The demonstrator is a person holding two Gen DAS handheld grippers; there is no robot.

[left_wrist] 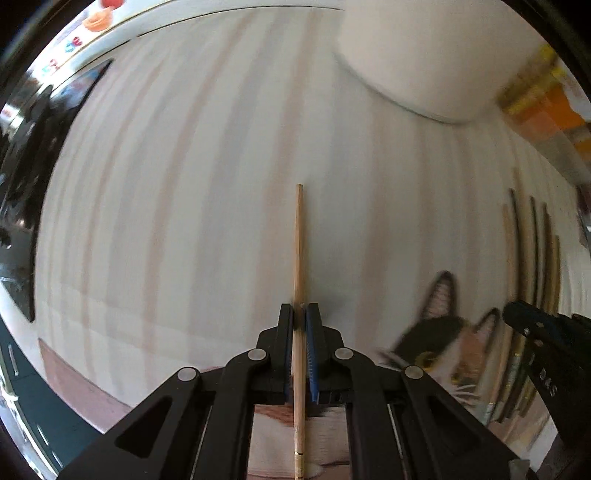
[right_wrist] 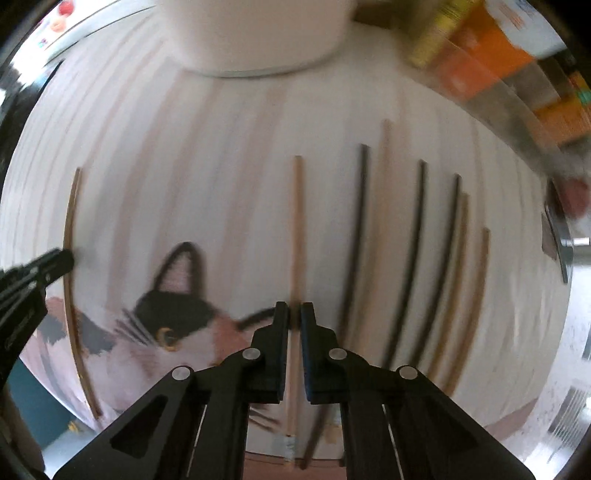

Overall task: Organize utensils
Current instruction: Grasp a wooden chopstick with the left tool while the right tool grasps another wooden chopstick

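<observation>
Left gripper (left_wrist: 299,314): jaws nearly together, clamped on a light wooden chopstick (left_wrist: 298,251) that runs straight forward between them; held low over the surface; seen at the left edge of the right wrist view as well.
Right gripper (right_wrist: 294,314): jaws close with a narrow gap, either side of another pale chopstick (right_wrist: 296,229); contact unclear; blurred.

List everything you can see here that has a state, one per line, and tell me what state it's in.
Left tongs: shut on a light wooden chopstick.
Right tongs: nearly shut around a tan chopstick; contact unclear.
Loose chopsticks: lying roughly parallel on the striped cat placemat, dark and light mixed.
White container: standing at the mat's far edge.
</observation>
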